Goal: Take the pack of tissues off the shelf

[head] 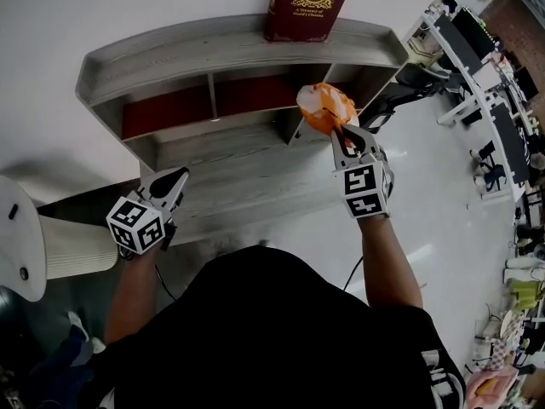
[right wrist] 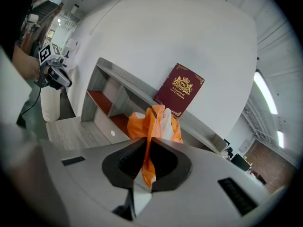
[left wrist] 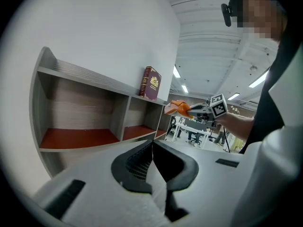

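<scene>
My right gripper [head: 336, 131] is shut on an orange and white pack of tissues [head: 325, 106], held in the air in front of the right end of the grey wooden shelf [head: 230, 37]. In the right gripper view the tissue pack [right wrist: 154, 125] is pinched thin between the closed jaws of the right gripper [right wrist: 149, 148]. My left gripper [head: 177, 180] hangs lower left over the desk surface, its jaws shut with nothing in them. From the left gripper view, beyond the left gripper [left wrist: 152, 148], I see the tissue pack [left wrist: 180, 108] carried by the right gripper [left wrist: 191, 110].
A dark red book [head: 306, 3] stands on top of the shelf against the white wall. The shelf has red-backed compartments [head: 166, 111]. A white chair [head: 25, 237] is at the left. Desks and office chairs [head: 477, 83] fill the room to the right.
</scene>
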Demonstrator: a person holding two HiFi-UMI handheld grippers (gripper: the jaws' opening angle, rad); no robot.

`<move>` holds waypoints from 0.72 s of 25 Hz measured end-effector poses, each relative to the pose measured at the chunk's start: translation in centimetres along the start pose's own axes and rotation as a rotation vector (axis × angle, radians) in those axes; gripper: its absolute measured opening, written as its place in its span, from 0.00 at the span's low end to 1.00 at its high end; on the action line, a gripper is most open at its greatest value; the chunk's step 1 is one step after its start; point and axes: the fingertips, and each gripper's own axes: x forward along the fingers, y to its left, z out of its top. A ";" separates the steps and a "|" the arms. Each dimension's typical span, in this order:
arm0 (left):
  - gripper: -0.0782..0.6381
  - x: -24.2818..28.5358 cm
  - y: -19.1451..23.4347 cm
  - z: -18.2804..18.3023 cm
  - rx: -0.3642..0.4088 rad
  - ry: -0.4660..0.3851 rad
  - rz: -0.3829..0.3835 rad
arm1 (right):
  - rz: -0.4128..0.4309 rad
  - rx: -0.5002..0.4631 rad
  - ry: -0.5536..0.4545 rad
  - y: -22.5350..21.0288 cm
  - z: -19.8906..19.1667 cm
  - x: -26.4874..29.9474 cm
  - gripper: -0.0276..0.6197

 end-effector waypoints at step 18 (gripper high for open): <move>0.13 -1.5 0.1 -2.2 -0.047 -0.009 0.102 | 0.219 -0.025 0.028 10.4 -8.9 8.1 0.08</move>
